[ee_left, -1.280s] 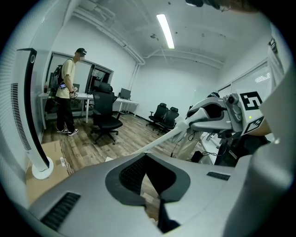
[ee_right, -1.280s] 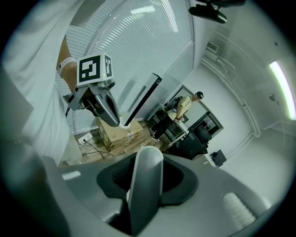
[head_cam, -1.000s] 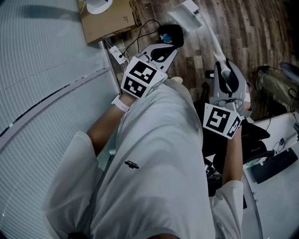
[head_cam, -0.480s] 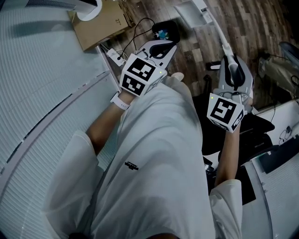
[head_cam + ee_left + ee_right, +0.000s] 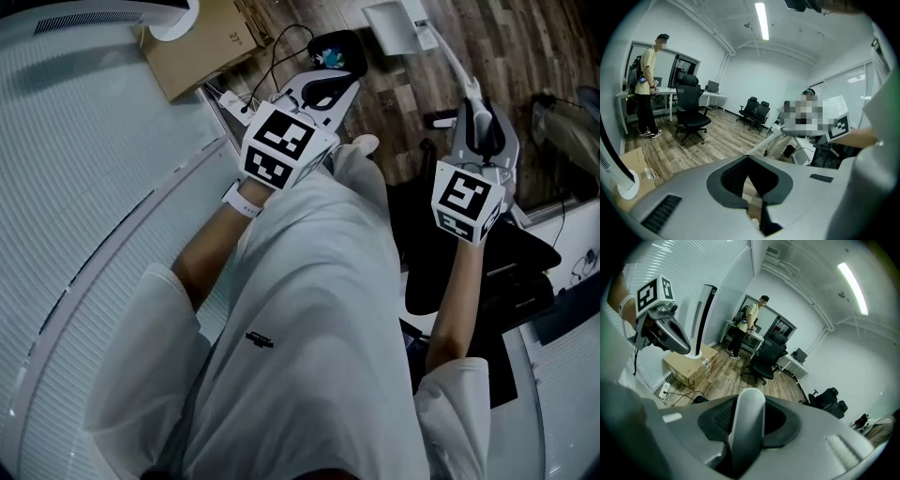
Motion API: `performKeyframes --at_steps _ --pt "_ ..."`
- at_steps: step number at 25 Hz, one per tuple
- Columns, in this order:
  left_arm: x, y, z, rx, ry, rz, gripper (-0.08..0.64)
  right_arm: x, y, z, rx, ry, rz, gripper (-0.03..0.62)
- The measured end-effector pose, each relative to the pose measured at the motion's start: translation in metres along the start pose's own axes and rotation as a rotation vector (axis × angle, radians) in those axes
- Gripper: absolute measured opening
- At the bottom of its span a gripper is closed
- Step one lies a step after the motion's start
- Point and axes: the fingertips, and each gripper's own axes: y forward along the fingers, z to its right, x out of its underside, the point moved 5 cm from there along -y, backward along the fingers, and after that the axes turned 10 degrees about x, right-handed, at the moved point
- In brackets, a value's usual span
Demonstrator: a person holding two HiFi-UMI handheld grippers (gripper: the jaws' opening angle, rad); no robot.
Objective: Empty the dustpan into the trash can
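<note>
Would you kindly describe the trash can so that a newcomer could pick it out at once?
Find the brown cardboard box on the wood floor at the top of the head view. A little to its right stands the trash can. It is the only small black tub, with a bit of blue showing inside, whereas the nearby dustpan is white and flat.

The floor (image 5: 525, 37) was matt wood planking, the box (image 5: 202, 42) plain brown cardboard, the dustpan handle (image 5: 746, 427) smooth pale plastic, the person's shirt (image 5: 309, 309) soft white cloth.
</note>
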Motion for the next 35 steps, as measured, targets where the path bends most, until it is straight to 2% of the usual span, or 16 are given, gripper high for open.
performKeyframes --at_steps 6,12,26,35 --pt "-0.001 0.018 -0.01 0.009 -0.002 -0.029 0.007 0.026 0.04 -0.001 -0.006 0.076 -0.087 0.126" --pt "0.003 0.043 -0.012 0.064 0.019 -0.094 0.007 0.058 0.08 0.0 -0.019 0.147 -0.176 0.124" --pt "0.0 0.086 -0.022 0.105 0.002 -0.15 0.006 0.123 0.165 -0.014 -0.092 0.197 -0.332 0.123" --pt "-0.002 0.104 -0.018 0.137 0.029 -0.184 0.006 0.16 0.193 -0.014 -0.117 0.244 -0.405 0.127"
